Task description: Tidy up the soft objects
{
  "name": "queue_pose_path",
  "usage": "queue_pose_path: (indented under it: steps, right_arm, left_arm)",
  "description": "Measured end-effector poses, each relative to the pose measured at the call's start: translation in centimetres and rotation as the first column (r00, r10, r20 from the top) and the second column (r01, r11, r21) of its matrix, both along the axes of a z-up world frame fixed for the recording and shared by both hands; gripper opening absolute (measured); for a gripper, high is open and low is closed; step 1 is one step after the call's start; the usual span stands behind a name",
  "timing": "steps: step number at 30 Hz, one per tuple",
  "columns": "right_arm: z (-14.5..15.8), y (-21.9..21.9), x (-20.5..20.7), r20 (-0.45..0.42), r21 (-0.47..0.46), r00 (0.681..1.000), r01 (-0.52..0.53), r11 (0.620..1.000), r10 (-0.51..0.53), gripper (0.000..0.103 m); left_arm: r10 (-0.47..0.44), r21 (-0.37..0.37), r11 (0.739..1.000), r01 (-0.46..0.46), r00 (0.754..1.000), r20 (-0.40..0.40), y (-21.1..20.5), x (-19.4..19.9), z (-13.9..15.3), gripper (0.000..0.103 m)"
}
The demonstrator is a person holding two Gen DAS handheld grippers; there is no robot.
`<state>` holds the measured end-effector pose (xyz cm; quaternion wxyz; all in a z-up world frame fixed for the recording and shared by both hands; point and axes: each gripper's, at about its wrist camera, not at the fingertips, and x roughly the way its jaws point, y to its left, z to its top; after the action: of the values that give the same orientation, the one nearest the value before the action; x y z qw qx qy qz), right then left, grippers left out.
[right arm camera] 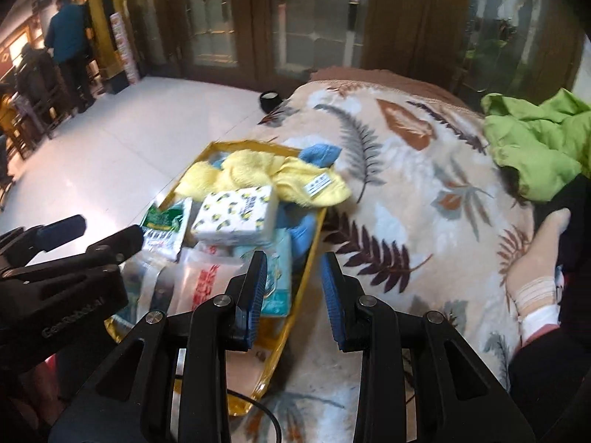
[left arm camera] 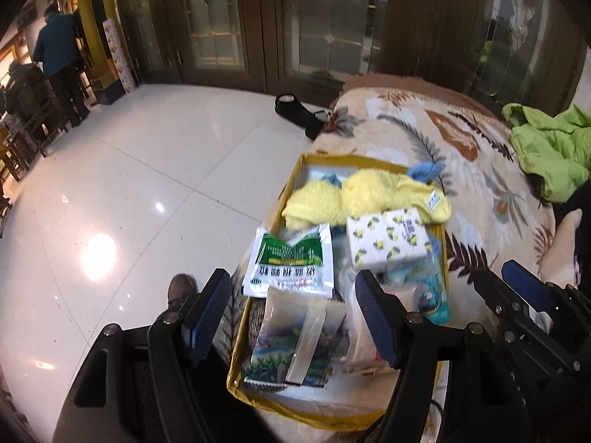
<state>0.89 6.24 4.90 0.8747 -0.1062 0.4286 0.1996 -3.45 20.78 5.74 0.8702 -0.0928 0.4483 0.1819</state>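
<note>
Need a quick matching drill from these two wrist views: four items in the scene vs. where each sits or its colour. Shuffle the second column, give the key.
Column 1
1. yellow towel
2. lemon-print tissue pack
3. green jacket
4. green-and-white sachet

Column 2
A. on the leaf-print blanket, outside the gold-rimmed tray
B. bunched at the tray's far end, one end over the rim
C. white box lying just in front of the towel
D. flat in the tray, near its floor-side edge

Pairs: 1-B, 2-C, 3-A, 4-D
</note>
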Motion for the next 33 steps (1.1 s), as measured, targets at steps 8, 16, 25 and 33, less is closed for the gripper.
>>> queue_pose_path:
  steps: [8,16,25,33]
  right_arm:
    - [-0.2,-1.4,0.9,-0.048,0.066,0.997,0.063,0.996,-0.059,0.030]
    - [-0.2,-1.9,0.9,-0.051,0.094,0.996,0.072,0.993,-0.067,0.030]
    - [-0.5,-2.4,1.2,-0.077,0.113,0.994,0.084,0.990,-0.076,0.030]
    - [-0.3,-2.4,1.0,-0.076,0.119,0.995,0.079,0.990,-0.070,0.030]
  left_arm:
    - [-0.004,0.053,0.999,0.007,0.999,-0.047,-1.7,1.1,-0.2,0.078]
    - [-0.044,0.091,0.995,0.047,0.998,-0.041,-2.8,1.3,-0.4,0.078]
    - [-0.079,0.069,0.994,0.081,0.996,-0.038,-3.1,1.5,-0.7,0.078]
    - [-0.083,0.062,0.994,0.085,0.996,-0.027,-3.3,1.3,-0.6,0.078]
